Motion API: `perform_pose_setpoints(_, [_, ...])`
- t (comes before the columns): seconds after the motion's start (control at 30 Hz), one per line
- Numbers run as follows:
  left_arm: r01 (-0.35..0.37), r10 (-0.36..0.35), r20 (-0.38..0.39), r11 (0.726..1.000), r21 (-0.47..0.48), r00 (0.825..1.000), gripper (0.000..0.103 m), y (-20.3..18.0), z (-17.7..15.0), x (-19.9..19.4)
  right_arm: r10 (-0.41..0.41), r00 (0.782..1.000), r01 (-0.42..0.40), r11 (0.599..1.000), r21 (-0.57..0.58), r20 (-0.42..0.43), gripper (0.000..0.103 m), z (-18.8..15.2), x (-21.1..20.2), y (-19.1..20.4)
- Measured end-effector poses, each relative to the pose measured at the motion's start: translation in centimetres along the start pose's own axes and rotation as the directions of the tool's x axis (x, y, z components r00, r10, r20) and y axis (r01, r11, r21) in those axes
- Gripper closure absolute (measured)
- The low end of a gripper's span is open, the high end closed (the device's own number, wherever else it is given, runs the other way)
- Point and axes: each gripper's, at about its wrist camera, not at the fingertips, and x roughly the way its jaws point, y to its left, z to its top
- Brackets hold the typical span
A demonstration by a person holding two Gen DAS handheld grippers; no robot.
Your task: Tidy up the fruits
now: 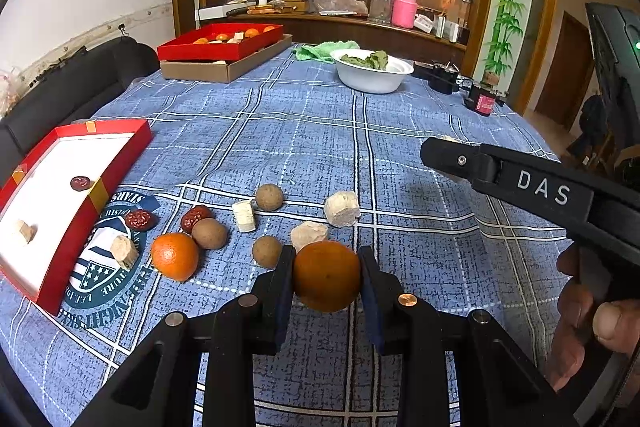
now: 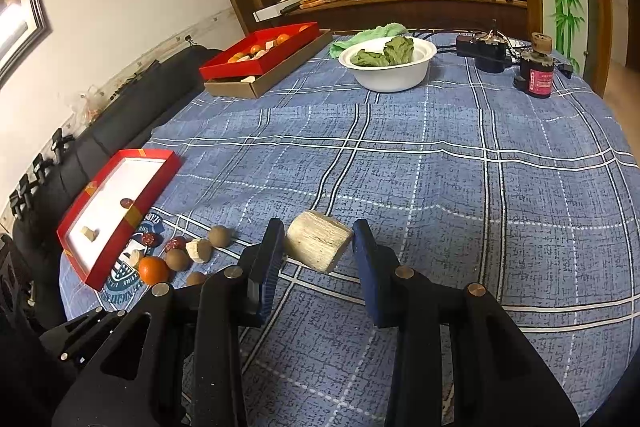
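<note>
My left gripper (image 1: 327, 277) is shut on an orange (image 1: 327, 275), held just above the blue checked cloth. My right gripper (image 2: 318, 247) is shut on a pale sugarcane chunk (image 2: 318, 246); it also shows from the side in the left wrist view (image 1: 440, 153). Loose on the cloth lie another orange (image 1: 175, 256), brown longans (image 1: 209, 233), red dates (image 1: 140, 220) and more pale chunks (image 1: 342, 209). A red tray (image 1: 60, 235) at the left holds one date (image 1: 80, 183) and one pale chunk (image 1: 25, 231).
A second red tray (image 1: 218, 47) with oranges sits on a cardboard box (image 1: 224, 69) at the far left. A white bowl (image 1: 374, 79) of greens, a green cloth (image 1: 320, 51), a dark jar (image 2: 536, 75) and black devices (image 2: 482, 51) stand at the far side.
</note>
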Motion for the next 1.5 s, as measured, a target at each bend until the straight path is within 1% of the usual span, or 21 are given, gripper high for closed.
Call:
perform_pose_setpoints(0.3, [0.016, -0.016, 0.018, 1.0, 0.003, 1.0, 0.073, 0.6, -0.2, -0.8, -0.014, 1.0, 0.014, 1.0, -0.012, -0.013, 0.069, -0.2, 0.6, 0.3])
perform_pose_setpoints(0.47, [0.011, -0.011, 0.006, 1.0, 0.022, 1.0, 0.073, 0.7, -0.2, -0.9, -0.022, 1.0, 0.022, 1.0, -0.018, -0.003, 0.069, -0.2, 0.8, 0.5])
perform_pose_setpoints(0.53, [0.01, -0.01, -0.006, 1.0, 0.023, 1.0, 0.073, 0.6, -0.1, -0.7, -0.009, 1.0, 0.01, 1.0, -0.016, 0.015, 0.069, 0.0, 0.7, 0.6])
perform_pose_setpoints(0.63, [0.003, -0.002, -0.019, 0.999, 0.05, 1.0, 0.073, -0.1, 0.4, -0.4, 0.005, 1.0, -0.005, 1.0, 0.005, 0.026, 0.069, 0.3, 0.6, 0.2])
perform_pose_setpoints(0.7, [0.004, -0.004, -0.006, 0.997, 0.072, 1.0, 0.073, -0.8, 0.8, -0.5, 0.019, 0.999, -0.02, 0.999, 0.026, 0.032, 0.069, 0.5, 0.4, -0.2])
perform_pose_setpoints(0.77, [0.002, -0.003, 0.004, 0.998, 0.062, 1.0, 0.073, -1.0, 0.9, -0.5, 0.031, 0.999, -0.032, 0.999, 0.043, 0.036, 0.069, 0.5, 0.2, -0.6])
perform_pose_setpoints(0.9, [-0.003, 0.004, -0.01, 0.999, 0.035, 1.0, 0.073, -0.7, 0.1, -0.9, 0.044, 0.999, -0.046, 0.998, 0.053, 0.028, 0.069, 0.3, 0.2, -0.8])
perform_pose_setpoints(1.1, [-0.003, 0.002, 0.026, 1.0, 0.01, 1.0, 0.073, 0.6, -1.0, -3.2, 0.057, 0.998, -0.058, 0.998, 0.023, 0.033, 0.069, 0.1, -0.2, 0.0])
perform_pose_setpoints(1.3, [0.019, -0.017, 0.062, 0.999, -0.028, 0.998, 0.073, 3.1, -1.7, -5.1, 0.032, 0.999, -0.031, 1.0, -0.001, 0.03, 0.069, -0.1, 0.0, 0.2])
perform_pose_setpoints(1.5, [0.008, -0.003, 0.072, 0.998, -0.067, 0.997, 0.073, 5.9, -2.4, -6.0, 0.004, 1.0, -0.004, 1.0, -0.024, 0.015, 0.069, -0.3, 0.6, 0.6])
